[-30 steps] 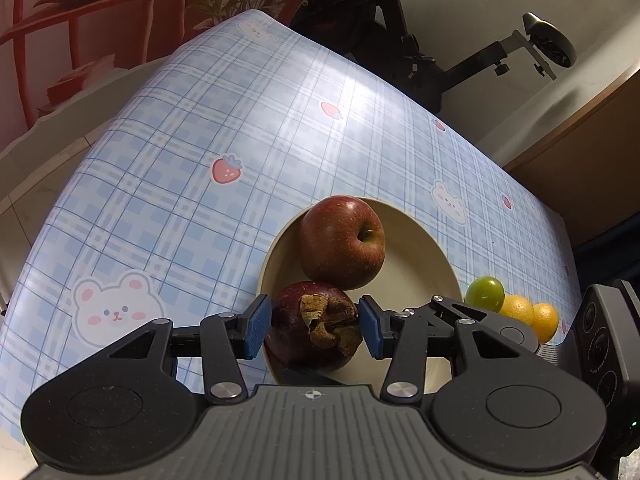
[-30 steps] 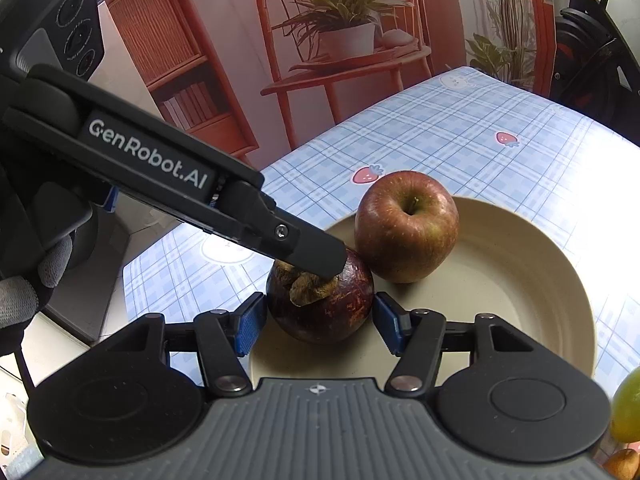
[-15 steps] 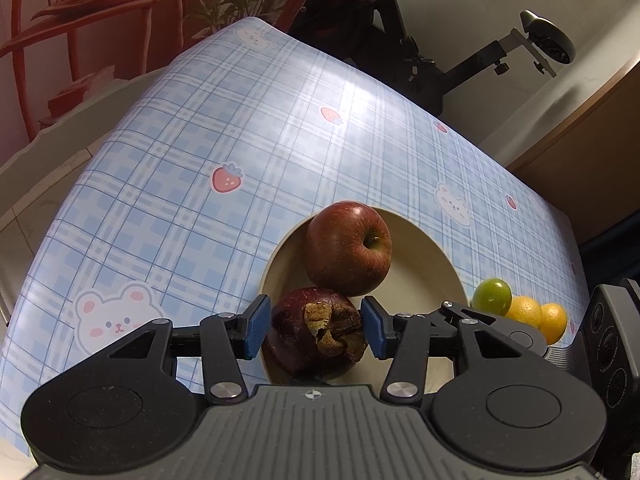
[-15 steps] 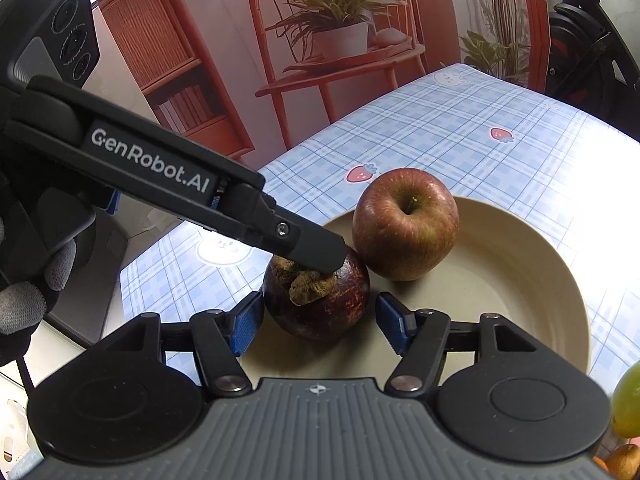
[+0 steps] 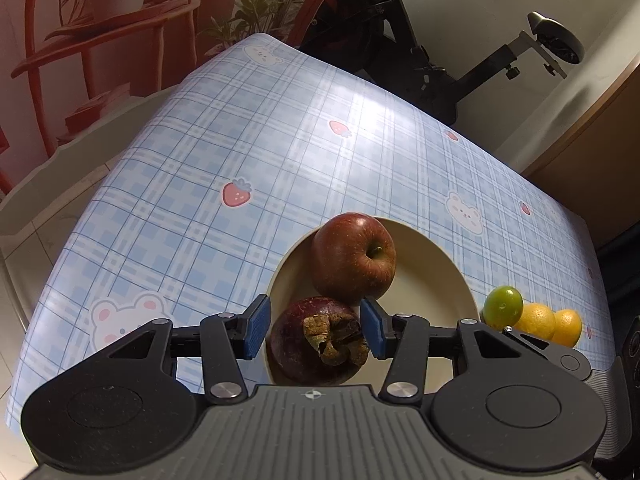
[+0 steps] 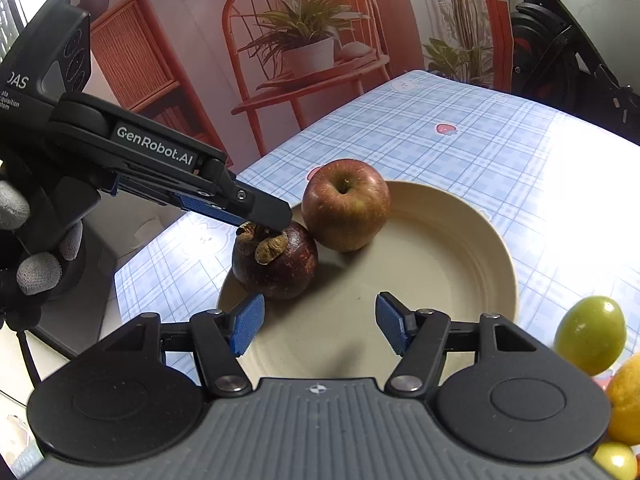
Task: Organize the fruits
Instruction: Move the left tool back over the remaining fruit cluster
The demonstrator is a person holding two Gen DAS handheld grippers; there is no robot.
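The left gripper [image 5: 314, 330] straddles the dark purple round mangosteen [image 5: 318, 340] on the beige round plate [image 6: 460, 256], whether gripping I cannot tell; the right gripper [image 6: 318, 326] stands open, empty.

A dark purple mangosteen [image 6: 276, 262] with a dried brown calyx sits upright at the plate's [image 6: 460, 256] 9 o'clock edge, touching a red apple [image 6: 346, 204], stem dimple up, at 11. A green fruit [image 6: 590, 334] and oranges [image 5: 548, 322] lie off-plate at 3 o'clock.
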